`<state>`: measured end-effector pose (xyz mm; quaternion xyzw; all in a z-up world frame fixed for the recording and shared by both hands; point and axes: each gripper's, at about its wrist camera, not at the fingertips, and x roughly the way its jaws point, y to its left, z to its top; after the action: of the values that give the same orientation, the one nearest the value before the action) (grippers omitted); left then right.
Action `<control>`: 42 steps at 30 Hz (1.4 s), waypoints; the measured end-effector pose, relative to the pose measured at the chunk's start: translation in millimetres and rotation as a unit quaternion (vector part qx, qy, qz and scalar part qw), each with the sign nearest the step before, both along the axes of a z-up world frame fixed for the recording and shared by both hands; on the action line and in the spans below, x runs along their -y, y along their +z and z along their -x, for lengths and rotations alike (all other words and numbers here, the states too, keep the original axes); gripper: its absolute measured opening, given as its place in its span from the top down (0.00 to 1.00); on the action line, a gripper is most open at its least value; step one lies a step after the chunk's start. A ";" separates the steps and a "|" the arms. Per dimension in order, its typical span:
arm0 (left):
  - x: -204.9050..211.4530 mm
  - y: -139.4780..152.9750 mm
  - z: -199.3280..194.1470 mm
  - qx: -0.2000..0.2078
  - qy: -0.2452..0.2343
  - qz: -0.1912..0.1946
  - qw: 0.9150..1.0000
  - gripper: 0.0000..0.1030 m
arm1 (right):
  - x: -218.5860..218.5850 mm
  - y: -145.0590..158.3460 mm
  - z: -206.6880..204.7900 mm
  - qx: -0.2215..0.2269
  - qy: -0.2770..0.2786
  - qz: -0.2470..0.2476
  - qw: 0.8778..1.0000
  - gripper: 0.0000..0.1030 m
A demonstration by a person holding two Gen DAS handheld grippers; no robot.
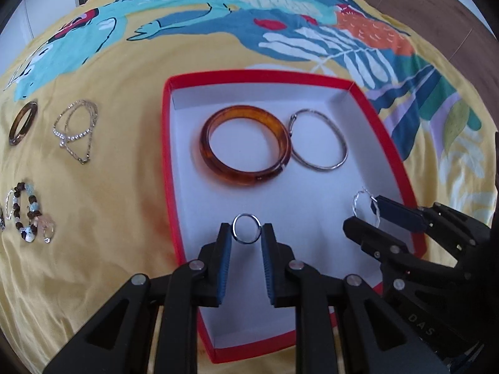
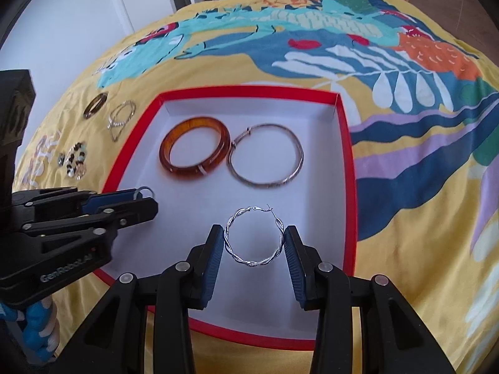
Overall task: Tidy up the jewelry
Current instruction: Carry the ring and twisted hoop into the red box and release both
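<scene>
Left wrist view shows the left hand-held gripper (image 1: 247, 233) grasping a small ring (image 1: 247, 228) over the red box (image 1: 386, 134), while the right hand-held gripper (image 2: 253, 243) grips a twisted hoop earring (image 2: 254, 237) there too. An amber bangle (image 1: 246, 144) and a thin metal bangle (image 1: 319, 141) already lie inside; several pieces wait on the yellow bedspread (image 1: 103, 187), so roughly half seems left

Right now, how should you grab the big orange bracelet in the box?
The amber bangle lies flat in the red box, touching the thin silver hoop on its right. Probably best come from above, pinching its free left rim, one gripper finger inside the hole, one outside.
</scene>
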<state>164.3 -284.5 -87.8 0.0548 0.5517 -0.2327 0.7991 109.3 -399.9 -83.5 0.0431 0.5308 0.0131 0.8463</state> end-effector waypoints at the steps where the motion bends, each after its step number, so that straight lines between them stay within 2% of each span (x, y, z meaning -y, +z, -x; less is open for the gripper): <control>1: 0.9 -1.6 -0.2 0.001 -0.002 -0.002 1.000 0.83 | 0.1 -3.1 1.0 -0.003 0.002 0.000 1.000 0.62; 10: 5.3 -9.2 -2.3 0.006 -0.001 -0.012 1.000 0.82 | -6.3 -17.2 4.5 -0.018 0.029 0.027 0.999 0.61; 24: 2.3 -8.0 -2.9 -0.003 -0.003 -0.006 1.000 0.82 | -8.5 -18.2 0.3 -0.038 0.067 0.053 0.996 0.61; 33: 4.7 -5.6 -1.6 -0.002 -0.013 -0.012 1.000 0.81 | -5.2 -17.1 4.9 -0.046 0.062 0.061 0.995 0.60; 37: 3.9 -2.0 -1.2 -0.006 -0.014 -0.006 1.000 0.74 | -4.3 -14.4 10.0 -0.045 0.058 0.057 0.996 0.61; 42: 1.2 5.1 0.8 -0.005 -0.017 -0.001 1.000 0.72 | 1.3 -5.1 16.4 -0.035 0.040 0.051 0.997 0.60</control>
<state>163.5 -285.7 -82.7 0.0634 0.5550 -0.2461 0.7920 92.9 -401.2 -88.6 -0.0208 0.5615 0.0189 0.8270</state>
